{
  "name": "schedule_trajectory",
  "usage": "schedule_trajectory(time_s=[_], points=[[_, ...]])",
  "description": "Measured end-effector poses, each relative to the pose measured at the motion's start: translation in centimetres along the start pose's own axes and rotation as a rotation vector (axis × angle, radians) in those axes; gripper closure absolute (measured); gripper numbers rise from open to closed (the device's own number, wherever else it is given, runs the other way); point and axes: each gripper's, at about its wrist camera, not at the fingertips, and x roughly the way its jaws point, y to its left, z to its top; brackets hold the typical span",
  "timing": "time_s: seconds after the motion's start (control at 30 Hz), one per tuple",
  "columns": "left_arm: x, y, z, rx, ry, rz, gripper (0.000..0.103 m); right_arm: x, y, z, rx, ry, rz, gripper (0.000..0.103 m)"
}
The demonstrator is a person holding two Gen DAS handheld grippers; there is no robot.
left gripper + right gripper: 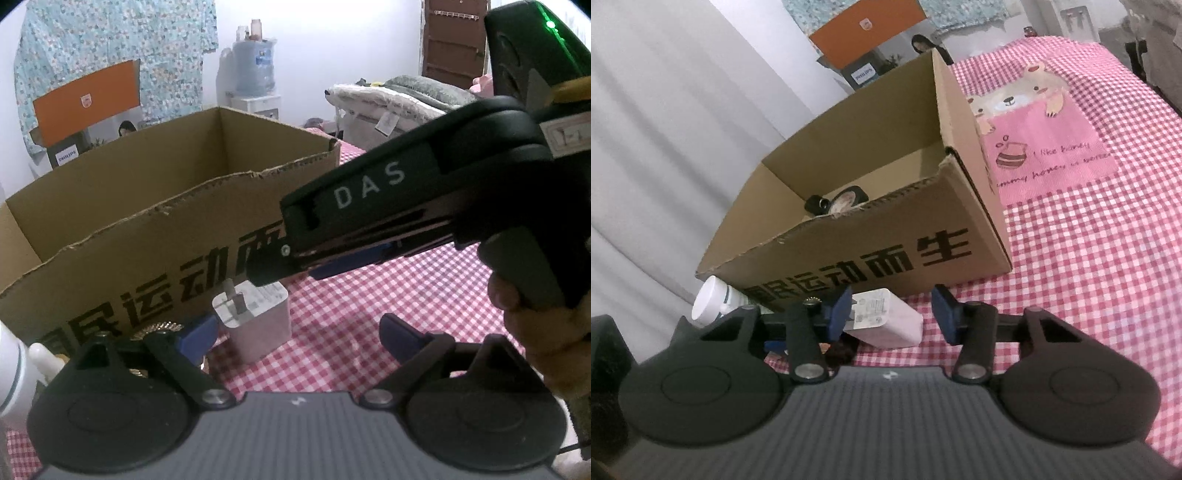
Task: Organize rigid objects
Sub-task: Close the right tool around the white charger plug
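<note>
Checked bedspread [1089, 258] carries the cardboard box [886, 251]; white charger [886, 321] lies against its front. Our right hand-held gripper [892, 310] straddles it, half-open, not yet clamped, long axis 10-to-4. Left hand-held gripper [295, 336] wide, empty, charger at its 11.
</note>
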Motion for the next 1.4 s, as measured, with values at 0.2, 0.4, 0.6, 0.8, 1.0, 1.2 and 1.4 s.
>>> schedule_trajectory(time_s=[0.2, 0.4, 0.6, 0.8, 1.0, 1.2, 1.4], points=[[0.5, 0.1, 0.5, -0.019, 0.008, -0.017, 0.008, 0.9, -0.4, 0.0, 0.003, 0.033, 0.009, 0.066], [0.4, -0.3, 0.6, -0.020, -0.002, -0.071, 0.009, 0.6, -1.2, -0.2, 0.012, 0.044, 0.017, 0.073], [0.4, -1.9, 0.2, 0.024, -0.023, -0.126, 0.009, -1.1, -2.6, -0.8, 0.040, 0.042, 0.005, 0.073], [0.2, -3.2, -0.2, 0.045, -0.019, -0.177, 0.009, -2.8, -3.6, -1.7, 0.059, 0.037, -0.011, 0.072], [-0.1, -3.6, -0.6, 0.055, -0.033, -0.154, 0.010, -3.7, -4.4, -2.1, 0.078, 0.033, -0.008, 0.071], [1.0, -3.6, -0.5, 0.056, -0.020, -0.094, 0.016, -3.9, -4.8, -2.1, 0.083, 0.025, -0.002, 0.071], [3.1, -2.8, -0.4, 0.015, 0.015, -0.077, 0.036, -3.6, -4.8, -2.0, 0.086, 0.024, 0.008, 0.071]])
